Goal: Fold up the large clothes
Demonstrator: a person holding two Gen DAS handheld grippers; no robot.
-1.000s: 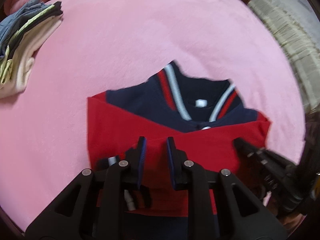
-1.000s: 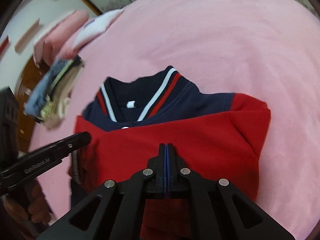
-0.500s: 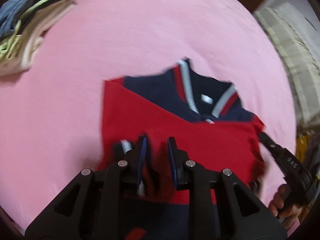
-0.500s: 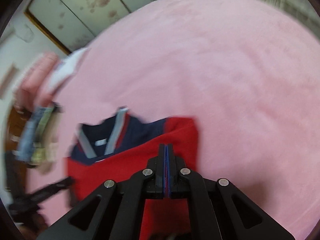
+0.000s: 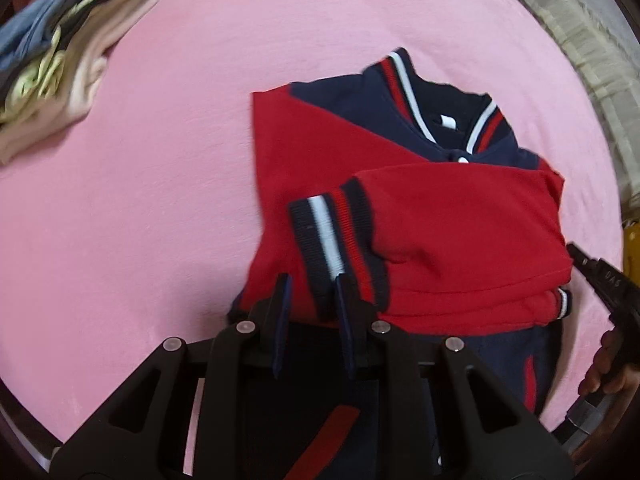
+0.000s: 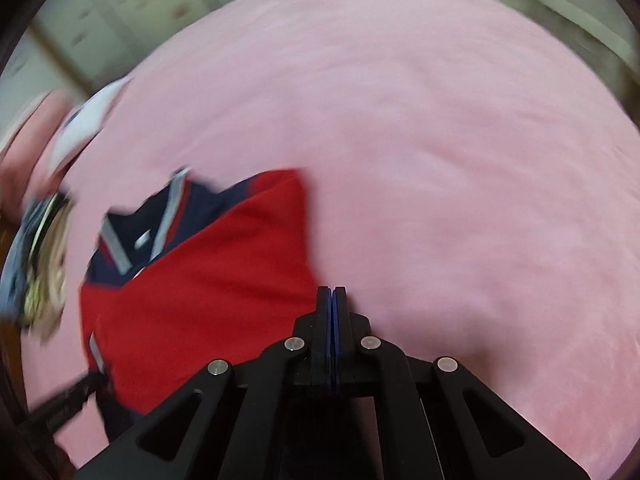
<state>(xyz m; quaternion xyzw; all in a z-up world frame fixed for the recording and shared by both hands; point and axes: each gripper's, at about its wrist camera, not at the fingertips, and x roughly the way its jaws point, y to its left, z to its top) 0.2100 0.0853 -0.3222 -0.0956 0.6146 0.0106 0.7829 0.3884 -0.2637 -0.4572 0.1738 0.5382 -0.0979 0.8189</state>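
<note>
Jacket [image 5: 420,216], red and navy, lies on pink blanket [image 5: 168,208], both sleeves crossed over its front, striped cuff [image 5: 332,248] on top. Left view: left gripper [image 5: 312,292] jaws parted, empty, hovering at the cuff; folded clothes stack [image 5: 60,60] far left. Right view, blurred: right gripper [image 6: 331,304] jaws pressed together, holding nothing, at the jacket's [image 6: 208,280] right edge.

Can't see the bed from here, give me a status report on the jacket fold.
Left gripper open over striped cuff. Right gripper shut, empty, at jacket edge. Both sleeves folded across. Folded pile well clear.
</note>
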